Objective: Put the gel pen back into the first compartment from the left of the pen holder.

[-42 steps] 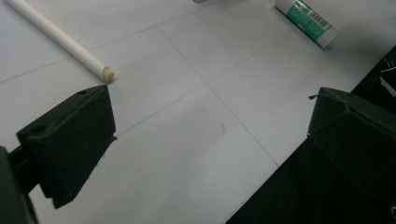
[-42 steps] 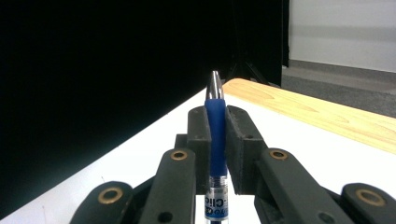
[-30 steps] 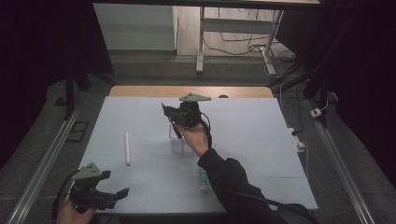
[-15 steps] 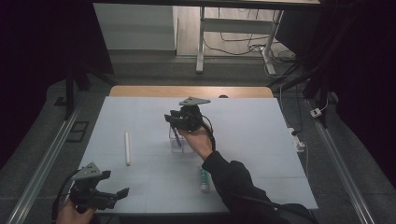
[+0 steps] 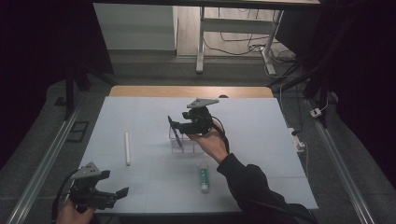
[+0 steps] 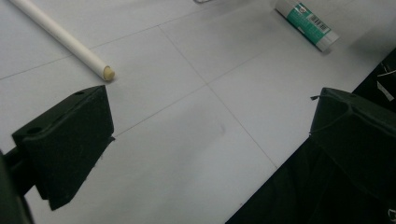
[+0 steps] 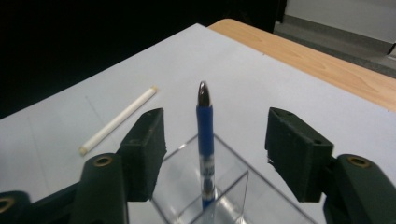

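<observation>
Nothing is showing lettering that can be made out. The green-and-white glue stick (image 6: 306, 24) lying on the table is carrying a barcode and some small print on its label, but the print is coming through too blurred and too small for any word or digit to be read.

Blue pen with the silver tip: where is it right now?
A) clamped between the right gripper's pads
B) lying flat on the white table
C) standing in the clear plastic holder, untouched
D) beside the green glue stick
C: the blue pen stands in the clear plastic holder, with the right gripper open around it and gaps on both sides.
</observation>
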`<state>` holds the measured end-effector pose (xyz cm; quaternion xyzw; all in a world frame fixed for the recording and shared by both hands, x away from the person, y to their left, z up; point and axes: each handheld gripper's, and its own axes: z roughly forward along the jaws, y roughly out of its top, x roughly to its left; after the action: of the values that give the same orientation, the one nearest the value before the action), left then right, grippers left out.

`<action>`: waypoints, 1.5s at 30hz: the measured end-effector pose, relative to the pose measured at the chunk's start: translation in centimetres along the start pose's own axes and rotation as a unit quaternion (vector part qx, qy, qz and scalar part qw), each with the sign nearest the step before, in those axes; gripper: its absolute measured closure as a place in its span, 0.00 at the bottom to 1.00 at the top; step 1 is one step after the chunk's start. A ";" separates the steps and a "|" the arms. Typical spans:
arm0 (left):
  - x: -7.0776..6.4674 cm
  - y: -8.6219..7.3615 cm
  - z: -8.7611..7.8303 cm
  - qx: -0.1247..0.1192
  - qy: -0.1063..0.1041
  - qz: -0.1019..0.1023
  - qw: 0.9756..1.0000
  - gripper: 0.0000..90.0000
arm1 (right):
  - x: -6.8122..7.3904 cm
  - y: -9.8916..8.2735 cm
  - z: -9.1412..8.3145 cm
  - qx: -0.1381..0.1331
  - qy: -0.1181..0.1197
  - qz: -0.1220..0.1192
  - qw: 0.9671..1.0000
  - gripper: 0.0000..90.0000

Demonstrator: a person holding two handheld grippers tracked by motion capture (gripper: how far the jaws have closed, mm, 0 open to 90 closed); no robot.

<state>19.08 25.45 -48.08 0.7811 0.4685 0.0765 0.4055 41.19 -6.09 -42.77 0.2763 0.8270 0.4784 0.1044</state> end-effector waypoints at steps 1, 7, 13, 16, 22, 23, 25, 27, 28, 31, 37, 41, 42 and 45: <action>0.0 0.0 0.0 0.000 0.000 0.000 1.000 0.00 | 0.0 -0.1 -0.3 0.003 -0.002 -0.007 1.000 0.39; 0.0 0.0 0.0 0.000 0.000 0.000 1.000 0.00 | 0.2 -1.3 -1.8 0.021 0.002 -0.026 0.999 0.30; 0.0 0.0 0.0 0.002 0.000 0.000 1.000 0.00 | -0.1 -2.7 -3.2 0.039 0.008 -0.023 0.999 0.24; 0.0 0.0 0.0 0.002 0.000 0.000 1.000 0.00 | -0.4 -3.3 -4.1 0.042 0.011 -0.016 0.999 0.21; 0.0 0.0 0.0 0.001 0.000 -0.001 1.000 0.00 | -1.1 -4.3 -5.9 0.049 0.010 -0.001 0.999 0.15; 0.0 0.0 0.0 0.000 -0.001 -0.002 1.000 0.00 | -1.2 -4.5 -6.2 0.050 0.008 -0.001 0.999 0.14; 0.0 0.0 0.0 0.000 -0.001 -0.002 1.000 0.00 | -1.4 -4.9 -6.9 0.052 0.006 0.003 0.999 0.11; 0.1 0.0 0.0 0.000 -0.002 -0.003 1.000 0.00 | -1.5 -5.3 -7.6 0.057 0.004 0.006 0.998 0.11; 0.1 0.0 0.0 0.001 -0.003 -0.003 1.000 0.00 | -1.5 -5.6 -8.0 0.058 0.002 0.007 0.998 0.10; 0.0 0.1 0.0 0.002 -0.003 -0.001 1.000 0.00 | -1.6 -6.4 -9.1 0.062 -0.002 0.009 0.998 0.08; 0.0 0.1 0.1 0.002 -0.003 -0.001 1.000 0.00 | -1.8 -8.0 -11.7 0.063 -0.020 0.008 0.998 0.03; 0.0 0.1 0.1 0.003 -0.003 -0.001 1.000 0.00 | -2.0 -9.2 -13.6 0.063 -0.036 0.010 0.997 0.01; 0.0 0.1 0.1 0.003 -0.003 0.000 1.000 0.00 | -2.0 -9.5 -14.0 0.063 -0.039 0.011 0.997 0.01; 0.0 0.1 0.1 0.004 -0.003 -0.001 1.000 0.00 | -2.0 -10.4 -15.1 0.067 -0.054 0.009 0.996 0.00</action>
<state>19.21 25.37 -48.08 0.7825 0.4682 0.0726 0.4040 32.52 -22.34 -43.96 0.3151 0.8479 0.4074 0.1259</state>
